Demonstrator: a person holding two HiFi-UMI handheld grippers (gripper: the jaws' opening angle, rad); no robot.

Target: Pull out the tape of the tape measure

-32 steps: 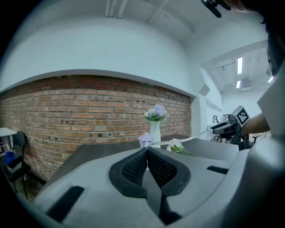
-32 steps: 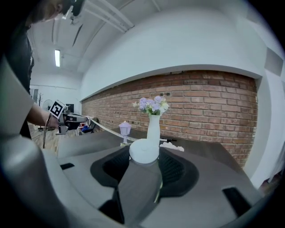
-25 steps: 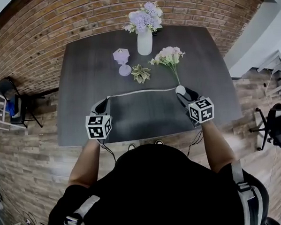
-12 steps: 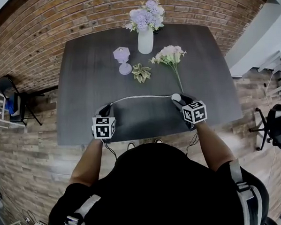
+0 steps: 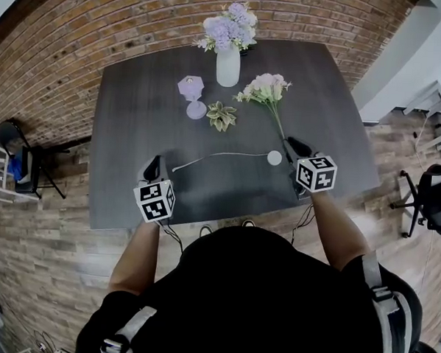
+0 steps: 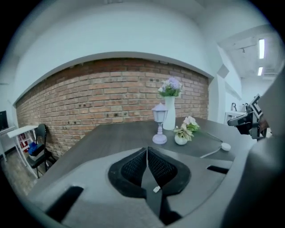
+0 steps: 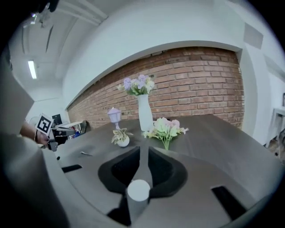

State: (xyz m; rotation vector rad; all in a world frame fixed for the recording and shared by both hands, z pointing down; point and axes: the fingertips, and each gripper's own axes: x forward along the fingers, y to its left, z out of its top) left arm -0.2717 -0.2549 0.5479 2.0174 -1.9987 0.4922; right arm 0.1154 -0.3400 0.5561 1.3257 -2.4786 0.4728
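The tape measure's white round case (image 5: 274, 158) lies on the dark table (image 5: 134, 131). Its thin tape (image 5: 218, 156) runs left from the case and ends in front of the left gripper. My left gripper (image 5: 156, 165) sits just left of the tape's end, shut, with nothing between its jaws (image 6: 147, 164). The case (image 6: 226, 146) shows far right in the left gripper view. My right gripper (image 5: 294, 147) hovers just right of the case, not touching it. Its jaws are closing with a narrow gap left and nothing in it (image 7: 143, 162).
At the table's far side stand a white vase of purple flowers (image 5: 227, 62), a small lantern (image 5: 190, 88) and a little potted plant (image 5: 221, 114). A pale bouquet (image 5: 266, 87) lies with its stem pointing at the case. The table's near edge (image 5: 203, 221) is close to me.
Both grippers have let go. The tape measure now lies on the table; the right gripper shifted right off the case and the left drew back from the tape's end.
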